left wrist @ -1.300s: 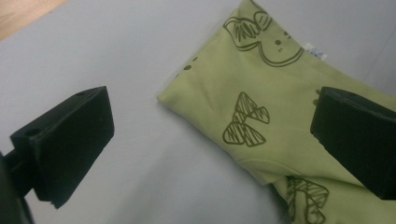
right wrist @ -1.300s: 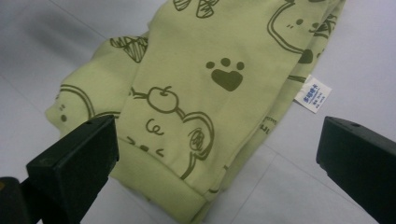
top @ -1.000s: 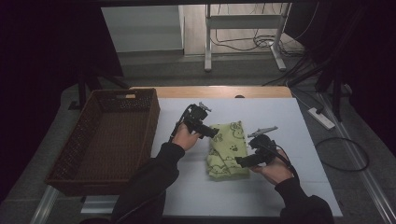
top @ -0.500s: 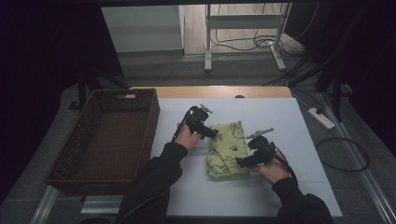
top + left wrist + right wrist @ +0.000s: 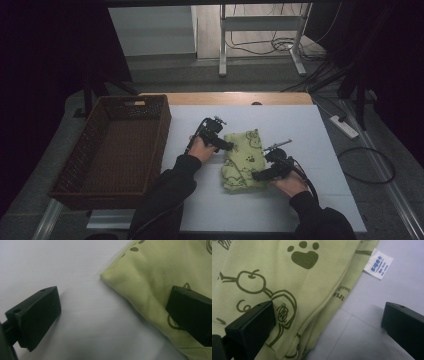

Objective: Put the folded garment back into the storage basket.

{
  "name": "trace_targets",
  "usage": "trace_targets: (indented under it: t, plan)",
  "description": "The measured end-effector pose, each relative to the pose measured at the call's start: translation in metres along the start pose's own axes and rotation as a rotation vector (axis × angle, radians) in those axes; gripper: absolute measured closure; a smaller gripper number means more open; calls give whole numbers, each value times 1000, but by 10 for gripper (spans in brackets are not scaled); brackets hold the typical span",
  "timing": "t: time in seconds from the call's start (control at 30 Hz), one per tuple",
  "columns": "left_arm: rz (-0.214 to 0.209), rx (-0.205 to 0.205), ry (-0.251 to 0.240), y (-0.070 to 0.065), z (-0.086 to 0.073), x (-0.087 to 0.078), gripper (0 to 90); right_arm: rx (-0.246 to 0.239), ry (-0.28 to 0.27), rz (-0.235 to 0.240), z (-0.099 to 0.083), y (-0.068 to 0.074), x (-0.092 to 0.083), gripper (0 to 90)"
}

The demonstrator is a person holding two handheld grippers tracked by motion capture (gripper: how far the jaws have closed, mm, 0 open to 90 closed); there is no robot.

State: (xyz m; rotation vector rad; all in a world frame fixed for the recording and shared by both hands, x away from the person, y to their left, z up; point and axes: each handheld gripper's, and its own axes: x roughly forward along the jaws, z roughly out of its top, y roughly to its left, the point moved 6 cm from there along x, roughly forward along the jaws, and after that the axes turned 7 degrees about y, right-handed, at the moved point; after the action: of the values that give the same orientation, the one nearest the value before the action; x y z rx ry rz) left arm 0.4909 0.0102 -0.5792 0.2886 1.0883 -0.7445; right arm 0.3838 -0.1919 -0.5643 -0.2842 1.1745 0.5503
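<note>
A folded yellow-green cloth (image 5: 243,161) with dark cartoon prints lies on the white table (image 5: 300,130). My left gripper (image 5: 231,147) rests at its left edge, open: one jaw stands on the bare table, the other over the cloth (image 5: 155,277). At the cloth's right edge my right gripper (image 5: 256,176) is open too, its left jaw over the printed cloth (image 5: 294,277) and its right jaw over the table. A white care label (image 5: 378,263) sticks out from the cloth's edge.
A brown wicker basket (image 5: 80,180) stands on the left side of the table. A wooden strip (image 5: 235,98) runs along the far edge. Beyond it are a metal stand (image 5: 260,35), cables and a power strip (image 5: 344,126) on the floor.
Both grippers have shifted slightly along the cloth's edges; the cloth looks a little more gathered and narrower than before.
</note>
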Motion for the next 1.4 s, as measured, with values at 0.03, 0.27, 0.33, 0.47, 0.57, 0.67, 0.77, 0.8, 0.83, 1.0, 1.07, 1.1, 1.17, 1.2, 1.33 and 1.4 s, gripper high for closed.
trace_targets:
  t: [0.03,0.27,0.33,0.47,0.57,0.67,0.77,0.8,0.83,1.0,1.07,1.1,1.17,1.2,1.33,1.4]
  plan:
    - [-2,5,1,0,0,0,0,10,2,9,0,-1,1,0]
    - [-2,1,15,0,1,0,0,17,-2,12,-1,-1,1,0]
    - [0,-1,23,0,1,0,0,24,7,6,-2,0,-1,54]
    - [3,-2,37,-2,1,-3,45,13,21,14,-2,3,-6,213]
    - [-6,3,32,-4,0,-5,125,8,25,35,-3,6,-8,302]
    - [-30,13,28,-8,0,-8,239,0,30,58,-3,8,-9,402]
    - [-57,11,30,-12,-1,-10,349,4,29,105,-3,11,-10,548]
    - [-64,11,36,-13,0,-10,384,13,30,127,-4,12,-10,584]
    - [-80,7,40,-15,0,-11,434,24,27,143,-4,12,-10,619]
    - [-174,-34,49,-20,0,-11,675,48,35,214,-4,14,-10,757]
    - [-198,-45,47,-19,0,-11,722,48,36,216,-4,15,-11,786]
    - [-201,-46,44,-20,0,-11,748,46,38,215,-4,15,-11,792]
    - [-196,-48,36,-20,0,-11,789,43,38,215,-4,15,-12,799]
    - [-191,-44,36,-21,1,-12,801,40,37,215,-3,15,-12,800]
    - [-160,-9,39,-23,4,-14,822,38,38,227,-3,15,-14,805]
    - [-140,13,39,-24,7,-16,824,37,34,236,-2,15,-16,806]
